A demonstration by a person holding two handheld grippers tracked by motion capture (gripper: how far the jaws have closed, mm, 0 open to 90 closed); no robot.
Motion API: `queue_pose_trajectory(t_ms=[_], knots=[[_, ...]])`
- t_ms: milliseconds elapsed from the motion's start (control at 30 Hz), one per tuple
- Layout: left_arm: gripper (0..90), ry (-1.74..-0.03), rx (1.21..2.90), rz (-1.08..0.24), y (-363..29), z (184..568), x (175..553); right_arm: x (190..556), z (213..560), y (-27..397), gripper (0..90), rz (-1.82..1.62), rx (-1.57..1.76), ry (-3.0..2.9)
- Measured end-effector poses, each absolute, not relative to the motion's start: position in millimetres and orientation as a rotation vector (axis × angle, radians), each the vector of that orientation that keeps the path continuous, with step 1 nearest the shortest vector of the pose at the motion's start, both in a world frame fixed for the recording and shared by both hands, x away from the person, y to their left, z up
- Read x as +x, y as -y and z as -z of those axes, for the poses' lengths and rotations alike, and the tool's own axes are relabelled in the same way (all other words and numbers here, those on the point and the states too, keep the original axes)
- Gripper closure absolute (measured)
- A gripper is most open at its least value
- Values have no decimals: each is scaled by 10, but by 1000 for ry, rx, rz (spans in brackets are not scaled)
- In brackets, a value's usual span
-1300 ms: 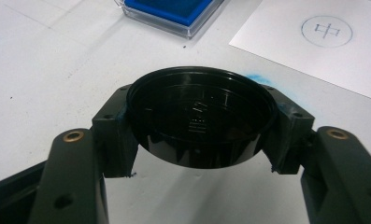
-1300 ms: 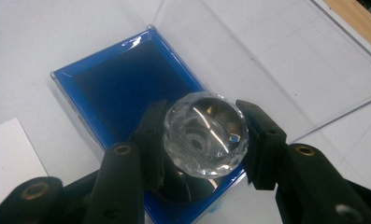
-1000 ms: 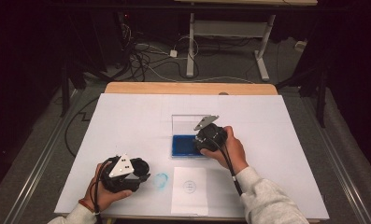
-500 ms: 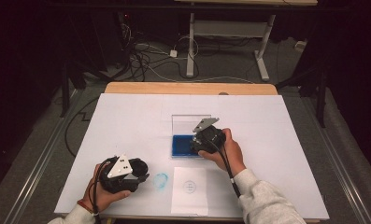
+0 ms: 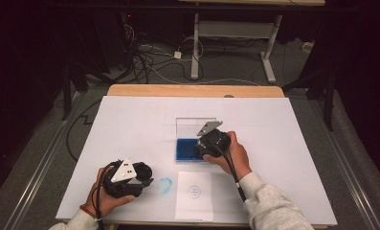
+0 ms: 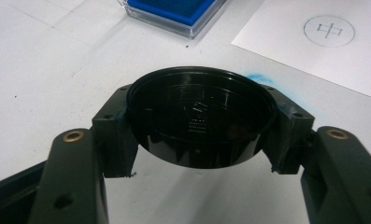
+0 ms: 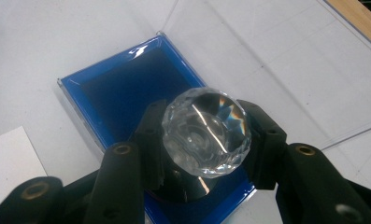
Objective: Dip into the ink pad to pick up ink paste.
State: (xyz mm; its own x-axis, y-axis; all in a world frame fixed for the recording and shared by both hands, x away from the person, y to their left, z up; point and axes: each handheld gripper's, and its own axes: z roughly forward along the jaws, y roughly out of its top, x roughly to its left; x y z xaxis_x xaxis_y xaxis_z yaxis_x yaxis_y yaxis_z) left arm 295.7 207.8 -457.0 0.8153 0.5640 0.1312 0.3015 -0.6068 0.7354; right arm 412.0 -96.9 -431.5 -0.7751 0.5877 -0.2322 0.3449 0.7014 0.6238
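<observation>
The desk [image 5: 130, 120] in front of me is covered in white, and on it lies an open clear case holding a blue ink pad [image 7: 122, 88], its lid [image 5: 193, 125] standing up at the far side. Nearer to me, just short of the pad, lies a white sheet of paper [image 5: 194, 206] with one faint round mark [image 6: 329, 31] printed on it, so at least one impression looks to be on paper. Left of the sheet there is a blue smudge [image 5: 164, 185] on the desk.

My right claw [image 7: 205, 133] is clamped on a stamp with a faceted crystal knob [image 7: 206, 131], its dark base pointing down over the near end of the blue pad. Whether the base is pressed into the ink or held just above it I cannot tell. I judge this to be the inking step.

My left claw [image 6: 199, 123] is clamped on a round black cap [image 6: 199, 116], most likely the stamp's cover, hollow side up. It sits low over the near left part of the desk, just beside the smudge and well apart from the pad.

What seems left: carry the inked stamp to the sheet, press it down, then fit the cap back on the stamp, and perhaps shut the case.
</observation>
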Motion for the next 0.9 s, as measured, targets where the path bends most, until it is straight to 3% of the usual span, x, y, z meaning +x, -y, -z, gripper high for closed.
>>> queue_pose_trajectory(t_ms=[600,900], knots=[[365,-636,2245,-461,-2104,4553,2951,4121,4290,1014,572,-793,740,-2506],[365,-653,2236,-466,-2153,4550,2964,4048,4131,1302,572,-1035,810,-2393]])
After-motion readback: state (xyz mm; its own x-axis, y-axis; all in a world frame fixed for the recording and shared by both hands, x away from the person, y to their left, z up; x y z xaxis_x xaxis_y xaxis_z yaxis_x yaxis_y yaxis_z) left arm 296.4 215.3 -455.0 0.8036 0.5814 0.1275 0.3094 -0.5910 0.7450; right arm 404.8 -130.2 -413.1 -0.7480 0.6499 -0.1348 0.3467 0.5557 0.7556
